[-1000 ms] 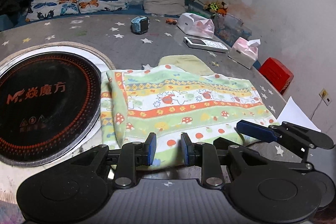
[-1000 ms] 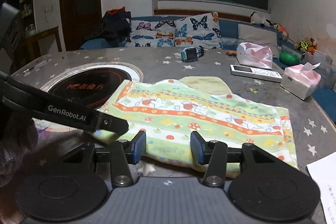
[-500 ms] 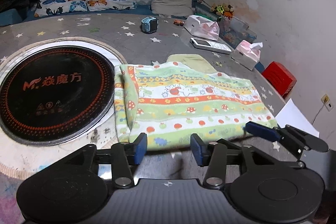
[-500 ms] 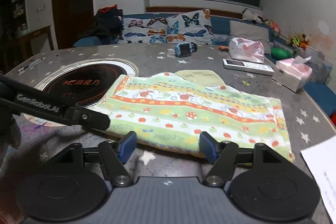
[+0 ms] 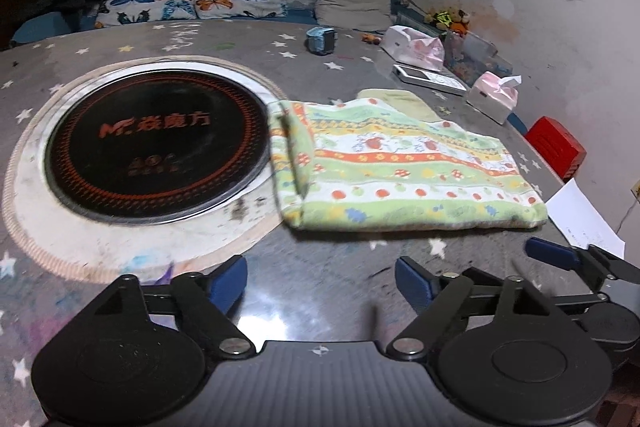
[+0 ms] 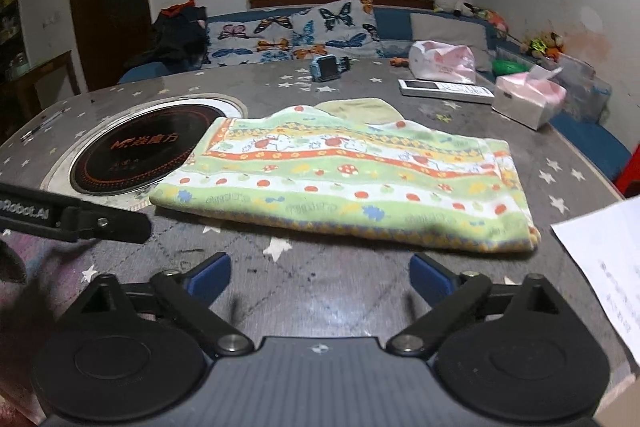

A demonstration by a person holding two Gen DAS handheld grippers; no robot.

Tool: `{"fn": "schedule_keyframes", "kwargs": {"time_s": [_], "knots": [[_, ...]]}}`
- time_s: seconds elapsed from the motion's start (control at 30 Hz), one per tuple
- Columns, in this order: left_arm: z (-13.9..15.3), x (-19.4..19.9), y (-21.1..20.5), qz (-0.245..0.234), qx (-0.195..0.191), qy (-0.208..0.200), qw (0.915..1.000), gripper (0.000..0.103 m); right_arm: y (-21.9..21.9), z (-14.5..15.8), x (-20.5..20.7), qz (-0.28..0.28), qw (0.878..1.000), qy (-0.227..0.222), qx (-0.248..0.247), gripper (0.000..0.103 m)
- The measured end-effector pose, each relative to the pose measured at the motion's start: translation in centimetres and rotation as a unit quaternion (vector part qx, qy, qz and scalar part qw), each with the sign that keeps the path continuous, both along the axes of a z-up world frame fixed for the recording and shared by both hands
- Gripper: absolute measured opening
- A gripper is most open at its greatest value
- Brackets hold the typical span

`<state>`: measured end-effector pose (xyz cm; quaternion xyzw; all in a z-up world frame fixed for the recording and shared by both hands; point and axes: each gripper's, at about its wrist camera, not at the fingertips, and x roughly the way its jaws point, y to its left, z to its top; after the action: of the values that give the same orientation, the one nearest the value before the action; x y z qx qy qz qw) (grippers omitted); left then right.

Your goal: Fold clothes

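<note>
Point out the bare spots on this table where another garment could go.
Bare: the strip between the folded garment and both open grippers; the far stretch behind the cooktop. Crowded: the right edge, with remote, tissue box, paper.

on the table (image 5: 340, 291): one folded patterned cloth (image 5: 400, 167), one round black cooktop (image 5: 156, 143), one remote (image 6: 446, 89), two pink tissue packs (image 6: 528, 99) (image 6: 442, 61), one blue watch (image 6: 328, 67), one paper sheet (image 6: 604, 259). two butterfly pillows (image 6: 332, 31) (image 6: 248, 41) behind.
</note>
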<state>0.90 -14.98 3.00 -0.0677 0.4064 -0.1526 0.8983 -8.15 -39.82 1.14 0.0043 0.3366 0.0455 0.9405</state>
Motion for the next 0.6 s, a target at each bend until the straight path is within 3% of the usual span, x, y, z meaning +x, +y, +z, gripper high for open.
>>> {"fn": "schedule_keyframes", "kwargs": {"time_s": [0.23, 0.6], "knots": [[0.4, -1.5, 0.9, 0.013, 0.006, -0.012, 0.9998, 0.101, 0.4, 0.3, -0.8, -0.023, 1.0, 0.001, 0.002, 0.103], [0.4, -3.1, 1.5, 0.027, 0.005, -0.014, 0.9995, 0.103, 1.0, 0.3, -2.0, -0.046, 0.999, 0.002, -0.001, 0.103]]}}
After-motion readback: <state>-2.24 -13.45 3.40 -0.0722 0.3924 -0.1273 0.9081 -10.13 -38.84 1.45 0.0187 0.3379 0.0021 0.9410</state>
